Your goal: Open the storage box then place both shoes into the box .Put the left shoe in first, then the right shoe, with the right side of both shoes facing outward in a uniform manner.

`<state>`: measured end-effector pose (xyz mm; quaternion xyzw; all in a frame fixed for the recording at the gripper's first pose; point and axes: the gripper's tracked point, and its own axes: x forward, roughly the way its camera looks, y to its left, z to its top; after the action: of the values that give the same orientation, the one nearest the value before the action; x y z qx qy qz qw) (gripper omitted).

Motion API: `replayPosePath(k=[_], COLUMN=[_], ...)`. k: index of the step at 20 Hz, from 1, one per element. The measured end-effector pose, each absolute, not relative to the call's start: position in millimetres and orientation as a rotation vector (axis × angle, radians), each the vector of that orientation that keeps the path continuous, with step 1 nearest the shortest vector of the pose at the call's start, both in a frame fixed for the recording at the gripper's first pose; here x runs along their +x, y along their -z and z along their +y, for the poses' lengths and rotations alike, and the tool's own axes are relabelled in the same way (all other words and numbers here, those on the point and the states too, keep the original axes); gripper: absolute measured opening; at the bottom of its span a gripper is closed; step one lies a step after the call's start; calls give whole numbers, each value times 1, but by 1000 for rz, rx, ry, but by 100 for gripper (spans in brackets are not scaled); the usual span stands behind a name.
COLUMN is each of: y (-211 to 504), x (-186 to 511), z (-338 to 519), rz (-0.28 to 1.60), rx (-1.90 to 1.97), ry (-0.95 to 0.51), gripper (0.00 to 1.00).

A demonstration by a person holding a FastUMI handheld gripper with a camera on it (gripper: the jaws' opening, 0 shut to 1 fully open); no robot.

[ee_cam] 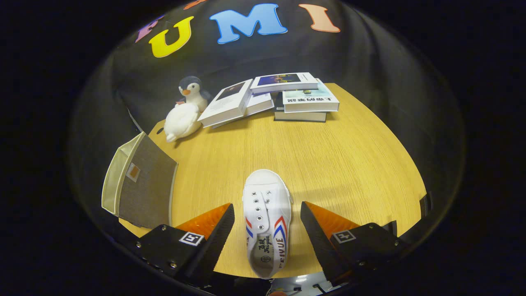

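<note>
Lining up on the white shoe, we have the gripper spread wide, a finger on each side and neither touching. Its long axis runs straight ahead, toe pointing away, heel nearest. Next we close; the storage box sits ahead-left.

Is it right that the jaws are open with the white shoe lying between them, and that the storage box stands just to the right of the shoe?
Not quite. The gripper view shows the storage box to the left of the white shoe, at the table's edge, not to the right. The rest holds: the gripper has its jaws open, and the shoe lies between them untouched.
</note>
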<state>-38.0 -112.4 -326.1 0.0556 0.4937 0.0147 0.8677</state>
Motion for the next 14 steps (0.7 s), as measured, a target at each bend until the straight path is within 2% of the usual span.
replayPosePath(k=[4, 13, 14], y=[360, 398, 400], x=[-54, -66, -67], z=[-135, -132, -128], rz=[1110, 1206, 1212], rx=[35, -35, -18], ry=[-9, -66, -77], gripper=[98, 98, 87])
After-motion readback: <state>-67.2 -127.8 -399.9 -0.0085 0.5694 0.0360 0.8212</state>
